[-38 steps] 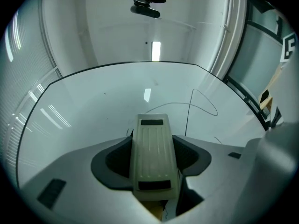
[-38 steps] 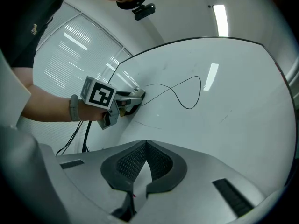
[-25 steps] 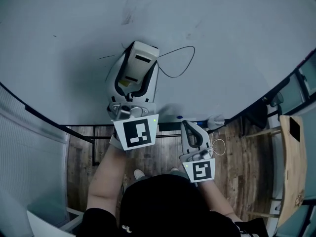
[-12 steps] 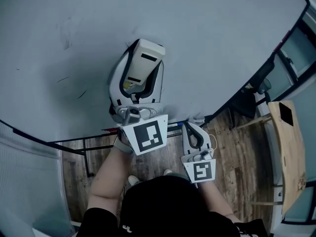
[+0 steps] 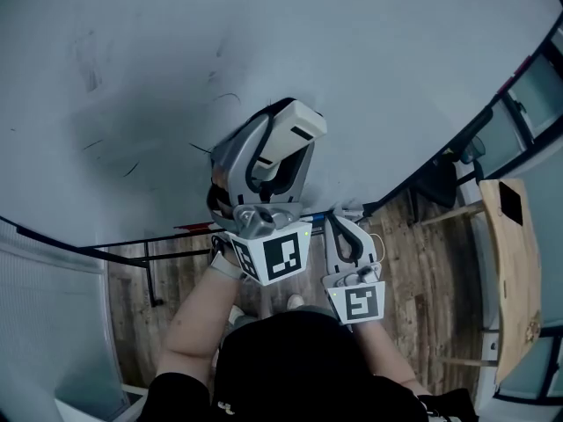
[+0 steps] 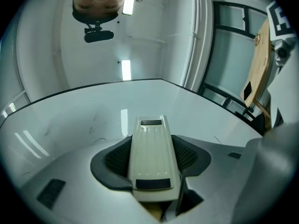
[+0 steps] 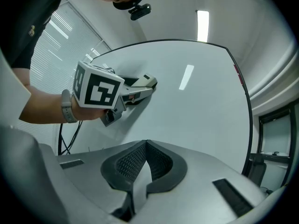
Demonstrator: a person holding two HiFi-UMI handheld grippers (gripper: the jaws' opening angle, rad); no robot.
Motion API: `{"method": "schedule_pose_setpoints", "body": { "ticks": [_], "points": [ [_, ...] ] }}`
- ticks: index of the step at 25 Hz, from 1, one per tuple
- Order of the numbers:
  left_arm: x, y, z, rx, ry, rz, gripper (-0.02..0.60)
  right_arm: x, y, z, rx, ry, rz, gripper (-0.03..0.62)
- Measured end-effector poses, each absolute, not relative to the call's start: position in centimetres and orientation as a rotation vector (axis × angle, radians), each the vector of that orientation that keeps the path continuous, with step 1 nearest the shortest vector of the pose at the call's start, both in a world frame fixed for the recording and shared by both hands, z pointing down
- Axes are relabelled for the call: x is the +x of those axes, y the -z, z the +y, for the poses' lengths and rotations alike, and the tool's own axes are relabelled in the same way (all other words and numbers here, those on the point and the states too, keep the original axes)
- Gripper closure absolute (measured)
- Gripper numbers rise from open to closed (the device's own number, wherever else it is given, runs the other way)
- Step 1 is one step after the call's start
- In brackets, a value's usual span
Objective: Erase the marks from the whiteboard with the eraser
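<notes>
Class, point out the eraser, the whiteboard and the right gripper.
eraser (image 6: 153,157), left gripper view, cream top face.
whiteboard (image 5: 396,60), head view, bare surface.
right gripper (image 7: 146,143), right gripper view, where its tips meet.

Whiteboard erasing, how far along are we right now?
Done: the whiteboard's right side looks clean. In hand: the left gripper is clamped on the eraser, at the board near its lower middle; the right gripper is shut and empty. Left: faint strokes and a smudge on the left part, plus a thin curl up-left of the eraser.
</notes>
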State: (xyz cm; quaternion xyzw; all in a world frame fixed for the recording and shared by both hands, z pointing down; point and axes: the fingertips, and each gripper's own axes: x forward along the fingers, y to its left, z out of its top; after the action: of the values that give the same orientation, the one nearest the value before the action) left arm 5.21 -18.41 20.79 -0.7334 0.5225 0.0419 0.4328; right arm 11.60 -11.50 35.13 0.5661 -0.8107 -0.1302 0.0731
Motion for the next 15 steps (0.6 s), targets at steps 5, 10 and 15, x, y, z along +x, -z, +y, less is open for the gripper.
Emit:
{"method": "schedule_pose_setpoints", "body": {
  "ticks": [5, 10, 15],
  "points": [
    [4.4, -23.7, -18.4, -1.818, -0.057, 1.270, 0.321, 10.0, -35.9, -12.1, 1.632, 0.377, -2.472, 0.566],
    [2.7, -25.8, -18.4, -1.810, -0.021, 1.262, 0.321, 8.3, -36.4, -12.7, 1.572, 0.373, -2.509, 0.566],
    [0.5, -26.6, -18.4, -1.812, -0.016, 1.276, 0.319, 6.4, -36.7, -13.1, 1.513, 0.371, -2.546, 0.566]
  ]
}}
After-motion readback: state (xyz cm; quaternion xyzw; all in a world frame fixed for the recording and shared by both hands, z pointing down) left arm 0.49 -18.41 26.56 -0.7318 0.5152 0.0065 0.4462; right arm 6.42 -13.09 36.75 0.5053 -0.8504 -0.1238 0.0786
